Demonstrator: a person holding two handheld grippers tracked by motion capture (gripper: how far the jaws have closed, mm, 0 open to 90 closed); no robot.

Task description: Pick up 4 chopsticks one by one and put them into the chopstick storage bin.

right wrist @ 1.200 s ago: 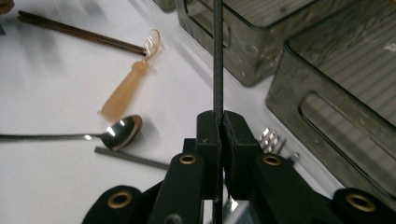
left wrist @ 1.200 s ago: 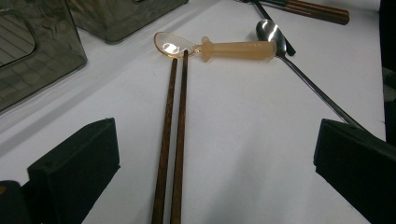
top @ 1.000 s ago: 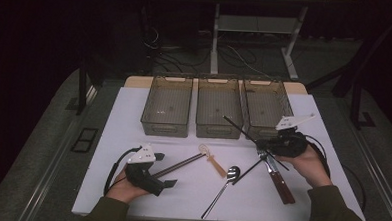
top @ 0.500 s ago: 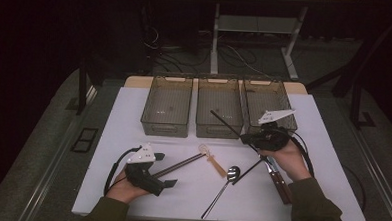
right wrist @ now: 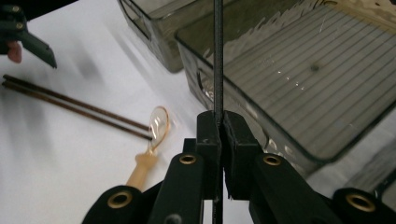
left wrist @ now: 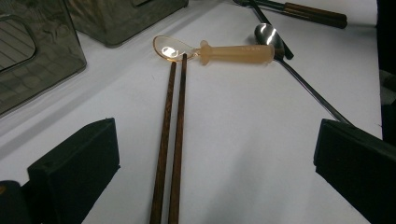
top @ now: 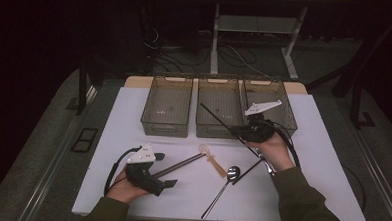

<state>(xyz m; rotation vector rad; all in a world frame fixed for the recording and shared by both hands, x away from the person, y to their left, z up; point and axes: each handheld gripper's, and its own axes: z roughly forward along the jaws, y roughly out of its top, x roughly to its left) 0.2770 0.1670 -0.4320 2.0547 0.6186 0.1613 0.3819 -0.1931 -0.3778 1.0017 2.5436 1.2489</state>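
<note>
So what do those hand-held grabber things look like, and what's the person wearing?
Each gripper, left and right, is black, with two blocky jaws, brass-coloured rivets, a pale three-cornered top plate and a trailing black cable. The sleeves are olive green.

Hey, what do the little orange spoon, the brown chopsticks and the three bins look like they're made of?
The orange spoon looks like soft translucent silicone or plastic: light passes through its bowl and the handle is matte. The brown chopsticks appear to be dark wood with a streaky, low-sheen surface, though coated plastic is possible. The bins look like smoky clear hard plastic: you see the ribbed floor through the walls.
</note>
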